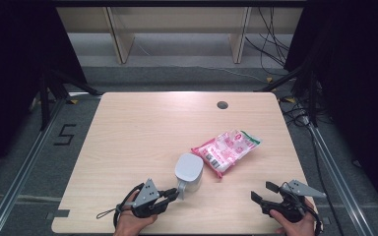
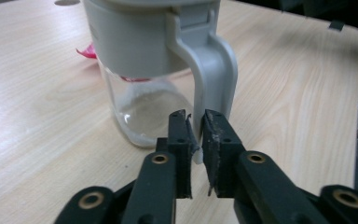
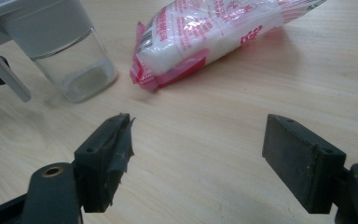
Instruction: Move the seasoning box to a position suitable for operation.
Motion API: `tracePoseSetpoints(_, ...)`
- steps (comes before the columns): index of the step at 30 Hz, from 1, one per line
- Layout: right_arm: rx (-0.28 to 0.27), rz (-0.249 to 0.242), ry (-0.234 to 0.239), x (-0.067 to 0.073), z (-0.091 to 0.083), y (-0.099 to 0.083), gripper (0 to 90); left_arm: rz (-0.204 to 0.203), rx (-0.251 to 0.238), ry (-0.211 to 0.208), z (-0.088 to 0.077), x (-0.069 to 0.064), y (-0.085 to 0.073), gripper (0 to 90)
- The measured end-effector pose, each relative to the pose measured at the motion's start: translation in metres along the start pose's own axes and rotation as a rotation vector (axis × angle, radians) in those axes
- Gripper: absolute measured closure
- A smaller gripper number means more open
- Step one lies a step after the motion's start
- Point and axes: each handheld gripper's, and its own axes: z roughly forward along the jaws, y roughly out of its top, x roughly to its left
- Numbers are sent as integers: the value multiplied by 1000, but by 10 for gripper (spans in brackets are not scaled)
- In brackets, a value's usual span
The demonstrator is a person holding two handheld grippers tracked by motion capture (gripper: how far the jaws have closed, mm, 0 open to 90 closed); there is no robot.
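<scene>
A clear jar point(image 1: 188, 169) with a grey-white lid and a side handle point(image 1: 181, 189) stands upright on the table's near middle. My left gripper point(image 1: 173, 195) reaches it from the near left. In the left gripper view the jaws point(image 2: 195, 116) stand narrowly apart, one on each side of the handle's point(image 2: 214, 74) lower end, and the pads do not clearly press on it. A pink-and-white sealed bag point(image 1: 226, 150) lies just right of the jar. My right gripper point(image 1: 262, 191) rests near the front right edge, open and empty point(image 3: 198, 121), facing the bag point(image 3: 214, 32) and the jar point(image 3: 70, 51).
The pale wooden table point(image 1: 142, 128) has a round cable hole point(image 1: 222, 104) near its far edge. Bare wood spreads to the left and far side. Dark frames, rails and cables run along both sides of the table on the floor.
</scene>
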Motion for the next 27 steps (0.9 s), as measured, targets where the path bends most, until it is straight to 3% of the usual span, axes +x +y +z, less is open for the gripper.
tracePoseSetpoints(1,-7,7,7,1,1,0,248,-21,-20,-1,0,-1,2,697)
tracePoseSetpoints(3,-4,29,8,2,1,0,247,-23,-20,-19,1,-2,3,673)
tracePoseSetpoints(4,-1,4,9,1,1,0,247,-17,-26,-32,2,-6,5,650)
tracePoseSetpoints(5,12,6,8,1,-1,0,247,0,-17,-18,7,-13,10,584)
tracePoseSetpoints(6,-4,1,6,1,1,0,247,15,-1,3,9,-15,12,578)
tracePoseSetpoints(7,10,35,8,4,-1,0,247,26,7,22,12,-15,14,577)
tracePoseSetpoints(8,3,31,2,3,0,0,247,20,4,34,14,-15,16,593)
tracePoseSetpoints(10,17,13,5,3,-2,0,247,-3,-3,25,19,-14,19,617)
tracePoseSetpoints(12,14,3,8,2,-1,1,247,3,-1,31,20,-14,19,648)
tracePoseSetpoints(13,3,46,16,4,0,0,247,4,-1,59,21,-12,18,665)
tracePoseSetpoints(17,-6,-22,9,1,0,0,244,-12,-13,85,17,-2,17,679)
tracePoseSetpoints(18,-9,25,26,4,0,0,241,-18,-14,99,15,5,16,682)
tracePoseSetpoints(19,-11,6,22,2,1,1,240,-20,-12,102,14,9,16,682)
tracePoseSetpoints(20,8,21,24,4,-1,1,240,-19,-13,105,13,11,16,683)
tracePoseSetpoints(23,-1,-35,16,2,0,1,240,-9,-11,128,12,17,16,683)
tracePoseSetpoints(27,-13,-30,11,2,1,1,240,-8,-14,173,11,26,15,680)
